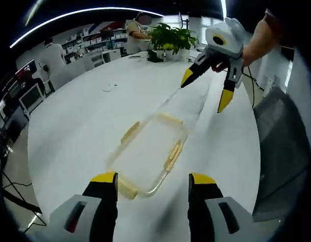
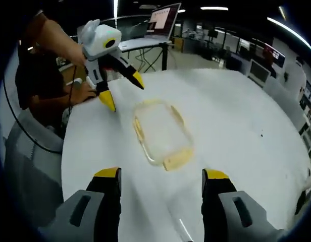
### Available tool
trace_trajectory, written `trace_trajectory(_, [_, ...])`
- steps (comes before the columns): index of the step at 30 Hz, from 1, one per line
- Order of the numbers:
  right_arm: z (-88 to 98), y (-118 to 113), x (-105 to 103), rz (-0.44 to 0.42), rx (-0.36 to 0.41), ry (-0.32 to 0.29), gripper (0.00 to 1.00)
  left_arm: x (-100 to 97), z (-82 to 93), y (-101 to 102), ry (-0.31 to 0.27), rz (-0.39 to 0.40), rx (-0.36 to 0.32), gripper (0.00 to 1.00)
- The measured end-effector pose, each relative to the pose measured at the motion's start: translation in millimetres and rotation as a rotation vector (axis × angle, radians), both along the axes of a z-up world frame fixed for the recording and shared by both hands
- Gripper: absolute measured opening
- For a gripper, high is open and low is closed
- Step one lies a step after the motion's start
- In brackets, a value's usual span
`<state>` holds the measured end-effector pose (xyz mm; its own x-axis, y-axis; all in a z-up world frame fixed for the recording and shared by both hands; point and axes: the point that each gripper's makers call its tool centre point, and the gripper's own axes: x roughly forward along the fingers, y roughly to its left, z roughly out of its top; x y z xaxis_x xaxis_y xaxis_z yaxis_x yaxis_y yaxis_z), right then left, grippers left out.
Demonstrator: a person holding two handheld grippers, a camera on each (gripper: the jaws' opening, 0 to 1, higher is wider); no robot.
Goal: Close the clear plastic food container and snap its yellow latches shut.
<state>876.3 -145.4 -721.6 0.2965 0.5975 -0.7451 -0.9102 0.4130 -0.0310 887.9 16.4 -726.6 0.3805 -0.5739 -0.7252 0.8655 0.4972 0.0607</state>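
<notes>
Clear container (image 1: 148, 155) on white bench (image 1: 85, 126), latch state blurred, no legible writing. Left claw (image 1: 153, 184) wide, empty at 6 o'clock; right claw (image 2: 160, 181) wide, empty.

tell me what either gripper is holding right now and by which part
Nothing is held. The left gripper and right gripper are both open above the table, apart from the clear container.

A: What does my left gripper view show?

B: My left gripper (image 1: 153, 182), jaws spread, sits just short of the clear container (image 1: 148, 156) on the white table (image 1: 74, 126). The right gripper (image 1: 206, 91), jaws apart, hangs beyond it, gripping nothing.
</notes>
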Motion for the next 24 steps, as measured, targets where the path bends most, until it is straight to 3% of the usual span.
trace_trajectory(7, [-8.9, 6, 12, 0.074, -0.034, 0.006, 0.60, 7.3, -9.5, 9, 0.015, -0.138, 0.076, 0.52])
trace_trajectory(24, [-31.9, 12, 29, 0.212, -0.120, 0.040, 0.58, 40.4, -19.9, 14, 0.054, -0.254, 0.101, 0.53])
